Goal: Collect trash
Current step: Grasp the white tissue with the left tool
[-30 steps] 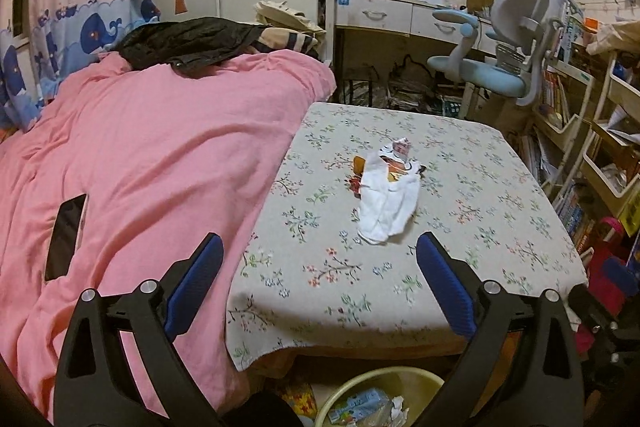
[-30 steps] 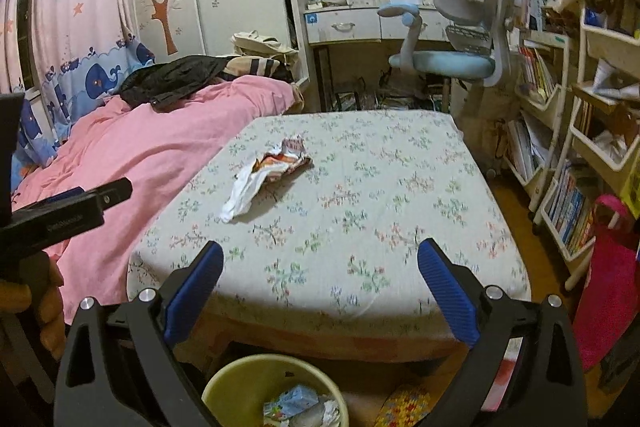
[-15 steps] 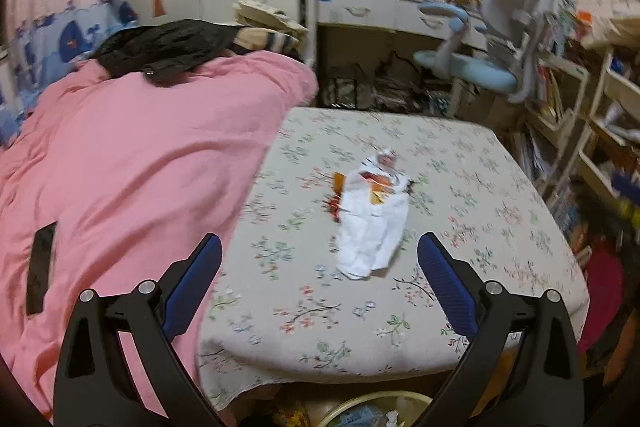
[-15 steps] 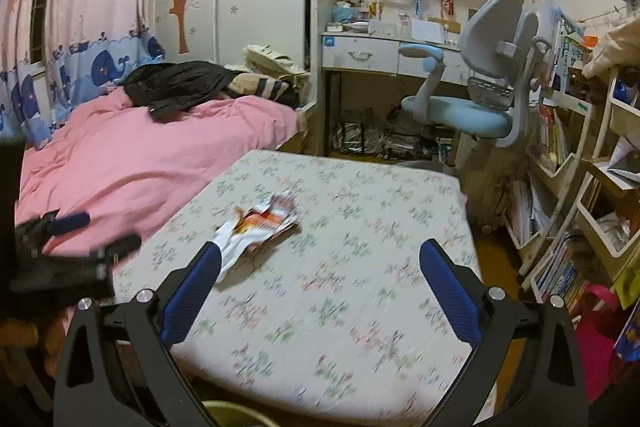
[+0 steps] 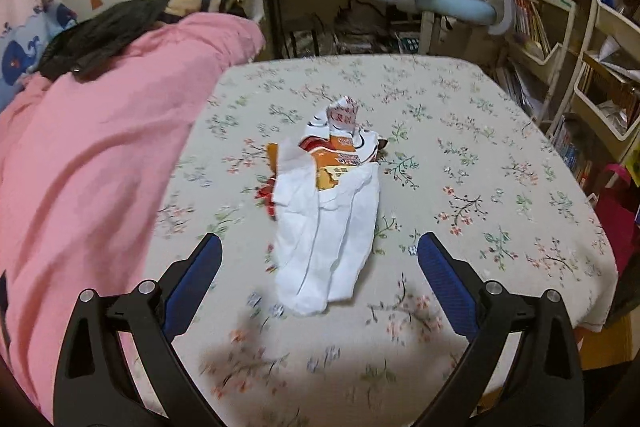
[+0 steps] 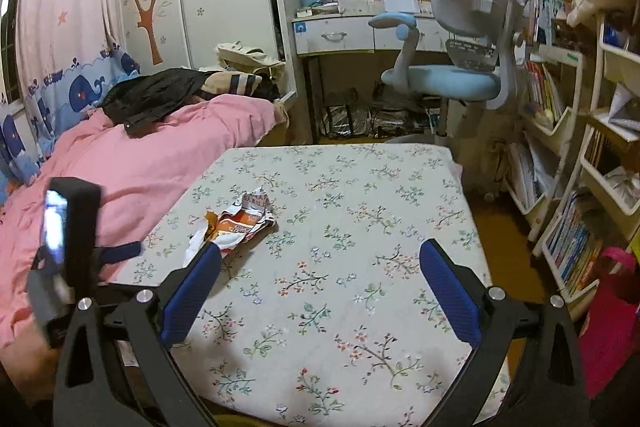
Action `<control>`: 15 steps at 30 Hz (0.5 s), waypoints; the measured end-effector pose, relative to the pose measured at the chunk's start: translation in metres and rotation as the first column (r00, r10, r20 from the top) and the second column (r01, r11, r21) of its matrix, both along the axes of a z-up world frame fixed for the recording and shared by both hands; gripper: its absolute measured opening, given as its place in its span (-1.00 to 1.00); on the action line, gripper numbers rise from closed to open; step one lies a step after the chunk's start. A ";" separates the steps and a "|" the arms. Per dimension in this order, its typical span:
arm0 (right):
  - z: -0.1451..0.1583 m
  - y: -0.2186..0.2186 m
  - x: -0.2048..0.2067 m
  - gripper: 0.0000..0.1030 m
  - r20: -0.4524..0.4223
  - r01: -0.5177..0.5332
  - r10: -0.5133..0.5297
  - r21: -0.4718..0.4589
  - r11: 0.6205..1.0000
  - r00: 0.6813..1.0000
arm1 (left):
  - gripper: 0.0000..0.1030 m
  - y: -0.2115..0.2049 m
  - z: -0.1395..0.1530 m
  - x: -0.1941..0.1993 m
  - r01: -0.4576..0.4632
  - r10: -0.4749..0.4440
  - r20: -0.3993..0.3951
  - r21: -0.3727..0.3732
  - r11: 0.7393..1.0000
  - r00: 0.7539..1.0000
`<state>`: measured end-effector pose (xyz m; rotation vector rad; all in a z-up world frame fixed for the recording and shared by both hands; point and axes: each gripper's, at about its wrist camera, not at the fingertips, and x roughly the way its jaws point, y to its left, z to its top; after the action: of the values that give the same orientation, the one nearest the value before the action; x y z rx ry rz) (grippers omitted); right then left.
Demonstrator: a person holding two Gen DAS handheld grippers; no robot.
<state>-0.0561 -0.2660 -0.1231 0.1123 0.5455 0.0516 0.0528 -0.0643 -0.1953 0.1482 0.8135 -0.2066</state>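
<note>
One crumpled wrapper [image 5: 328, 203], white with orange and red print, lies near the middle of a floral-clothed surface [image 5: 480, 163], closer to its left edge. Left tongs [image 5: 318, 263] hover just above the wrapper's near end, blue pads spread wide to either side and touching nothing. Right tongs [image 6: 320, 275] hang over the surface's near half, also wide and empty, with the wrapper [image 6: 236, 227] ahead of them to the left, partly behind their left pad. Beside the surface on the left is a bed under a pink cover [image 5: 88, 163], with a dark jacket [image 6: 156, 95] at its far end. Beyond stand a blue chair [image 6: 452, 75] and desk [image 6: 360, 31]; bookshelves [image 6: 560, 115] line the right side.
</note>
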 end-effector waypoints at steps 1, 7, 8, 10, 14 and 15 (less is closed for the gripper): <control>0.000 0.001 0.001 0.85 -0.002 -0.003 0.003 0.003 1.000 1.000 | 0.83 -0.003 -0.005 0.006 0.004 -0.003 -0.010 0.010 1.000 1.000; 0.000 0.009 0.006 0.85 -0.005 -0.038 0.038 -0.008 0.999 0.999 | 0.03 -0.004 -0.028 0.039 0.045 -0.047 -0.123 -0.020 0.999 0.991; -0.001 0.011 0.007 0.85 -0.010 -0.045 0.045 -0.012 0.999 0.999 | -0.17 -0.001 -0.030 0.042 0.050 -0.056 -0.147 -0.043 0.998 0.988; -0.001 0.012 0.008 0.85 -0.013 -0.052 0.052 -0.010 0.999 0.999 | -0.75 0.006 -0.029 0.046 0.046 -0.060 -0.177 -0.085 0.995 0.982; -0.004 0.014 0.013 0.85 -0.030 -0.067 0.067 0.003 0.998 0.997 | -0.93 0.032 -0.003 0.042 0.009 -0.030 -0.116 -0.178 0.984 0.993; -0.004 0.015 0.013 0.85 -0.035 -0.069 0.069 0.006 0.998 0.997 | -0.93 0.040 0.005 0.040 -0.007 -0.013 -0.096 -0.203 0.979 0.995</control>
<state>-0.0428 -0.2514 -0.1275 0.0990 0.5841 0.1184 0.0928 -0.0243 -0.1903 -0.0532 0.8833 -0.2999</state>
